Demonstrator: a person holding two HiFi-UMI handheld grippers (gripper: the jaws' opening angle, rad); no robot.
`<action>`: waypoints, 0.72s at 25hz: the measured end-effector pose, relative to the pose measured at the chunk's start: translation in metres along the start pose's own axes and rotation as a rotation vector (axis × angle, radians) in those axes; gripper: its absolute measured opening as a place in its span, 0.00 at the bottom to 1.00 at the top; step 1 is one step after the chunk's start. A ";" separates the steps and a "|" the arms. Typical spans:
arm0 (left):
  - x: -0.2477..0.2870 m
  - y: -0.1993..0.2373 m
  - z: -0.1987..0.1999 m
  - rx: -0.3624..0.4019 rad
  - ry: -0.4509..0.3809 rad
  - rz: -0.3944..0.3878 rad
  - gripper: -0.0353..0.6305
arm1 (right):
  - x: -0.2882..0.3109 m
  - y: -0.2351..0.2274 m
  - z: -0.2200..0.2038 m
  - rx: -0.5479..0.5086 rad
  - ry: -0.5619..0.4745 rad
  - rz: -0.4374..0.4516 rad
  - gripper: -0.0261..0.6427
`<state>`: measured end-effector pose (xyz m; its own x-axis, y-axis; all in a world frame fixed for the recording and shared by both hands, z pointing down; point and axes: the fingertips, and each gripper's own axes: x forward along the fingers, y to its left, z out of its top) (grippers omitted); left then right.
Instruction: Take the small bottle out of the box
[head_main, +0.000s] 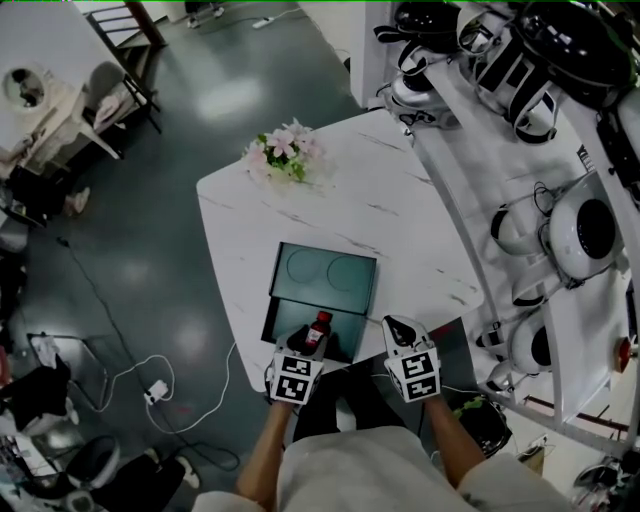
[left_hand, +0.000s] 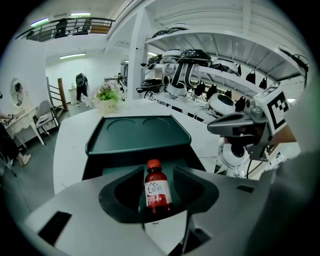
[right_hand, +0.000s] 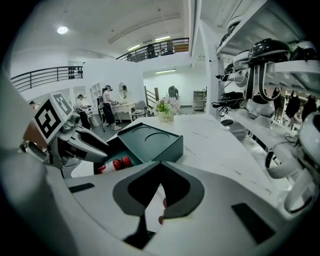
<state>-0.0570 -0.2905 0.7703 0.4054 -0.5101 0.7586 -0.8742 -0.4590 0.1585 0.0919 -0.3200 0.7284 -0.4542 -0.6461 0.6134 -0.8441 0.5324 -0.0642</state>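
Observation:
A dark green box (head_main: 292, 312) sits with its lid (head_main: 326, 268) flipped back on the white marble table (head_main: 400, 215), close to the near edge. Inside it is a small red bottle (head_main: 317, 332) with a red cap and a white label. In the left gripper view the bottle (left_hand: 157, 192) stands between the jaws of my left gripper (left_hand: 158, 175) with a narrow gap on each side, so the gripper is open. In the right gripper view the bottle (right_hand: 114, 165) lies low under the left gripper (right_hand: 92, 145). My right gripper (head_main: 399, 326) hovers just right of the box, its tips together, holding nothing.
A pot of pink flowers (head_main: 285, 152) stands at the table's far left corner. White shelving (head_main: 560, 300) with helmets and round white devices runs along the right side. The table's near edge is right under my grippers. Cables (head_main: 190, 395) and chairs are on the dark floor to the left.

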 end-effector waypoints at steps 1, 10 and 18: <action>0.002 -0.001 -0.001 0.003 0.015 -0.005 0.34 | -0.001 -0.001 0.000 0.001 0.001 -0.002 0.07; 0.028 -0.007 -0.019 0.042 0.179 -0.018 0.55 | -0.003 -0.006 -0.003 0.007 0.014 -0.006 0.07; 0.046 0.005 -0.030 0.013 0.271 0.023 0.55 | 0.000 -0.011 -0.005 0.010 0.024 -0.008 0.07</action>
<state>-0.0501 -0.2946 0.8250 0.2977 -0.3078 0.9037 -0.8782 -0.4596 0.1327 0.1025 -0.3229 0.7334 -0.4402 -0.6369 0.6329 -0.8508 0.5213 -0.0671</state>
